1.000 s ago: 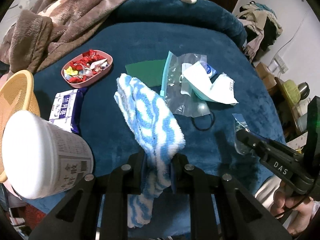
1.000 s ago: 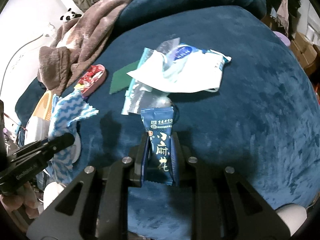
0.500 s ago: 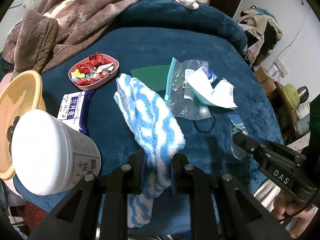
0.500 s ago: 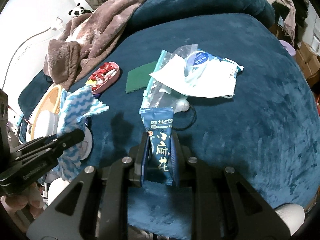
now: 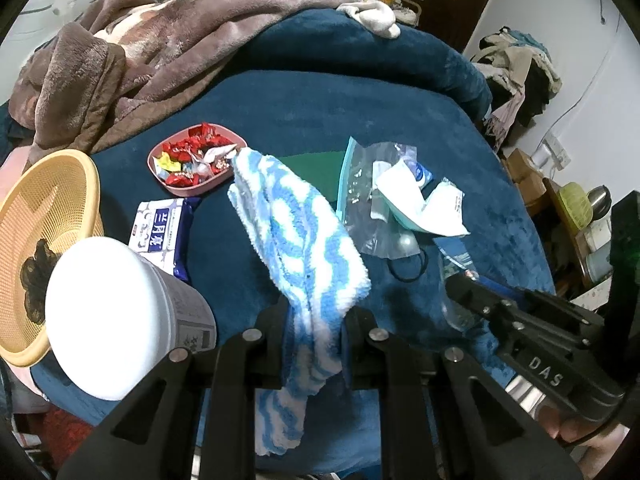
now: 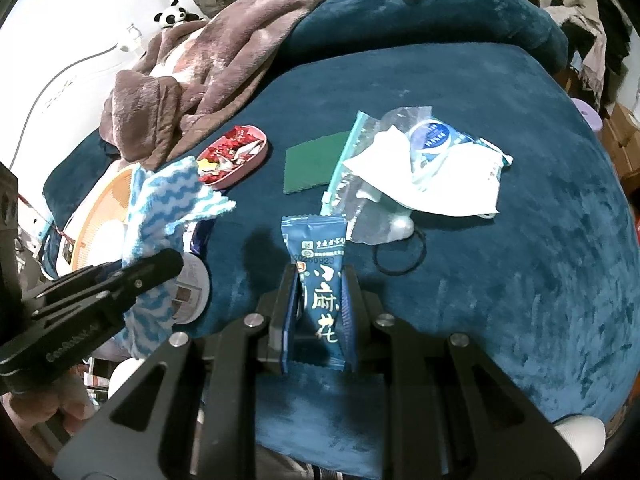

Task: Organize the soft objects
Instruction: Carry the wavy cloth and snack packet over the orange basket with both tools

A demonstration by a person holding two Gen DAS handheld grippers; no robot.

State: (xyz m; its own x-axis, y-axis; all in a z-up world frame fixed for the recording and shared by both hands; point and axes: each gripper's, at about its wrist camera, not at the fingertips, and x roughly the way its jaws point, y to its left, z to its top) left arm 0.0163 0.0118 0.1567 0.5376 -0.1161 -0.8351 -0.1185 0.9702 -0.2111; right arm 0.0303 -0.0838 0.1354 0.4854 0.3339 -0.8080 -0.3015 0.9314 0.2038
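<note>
While clenched: left gripper point(image 5: 314, 320) grips sock point(image 5: 296, 236) | right gripper point(image 6: 320, 300) grips snack packet point(image 6: 320, 276)

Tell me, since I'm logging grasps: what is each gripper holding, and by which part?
Left gripper pinches the blue-and-white fuzzy cloth near its middle, ends hanging free. Right gripper clamps the dark blue snack packet by its lower half.

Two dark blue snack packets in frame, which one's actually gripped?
The slim upright packet, pinched in the right hand-held gripper. The flat one lies on the blanket beside the white tub.
</note>
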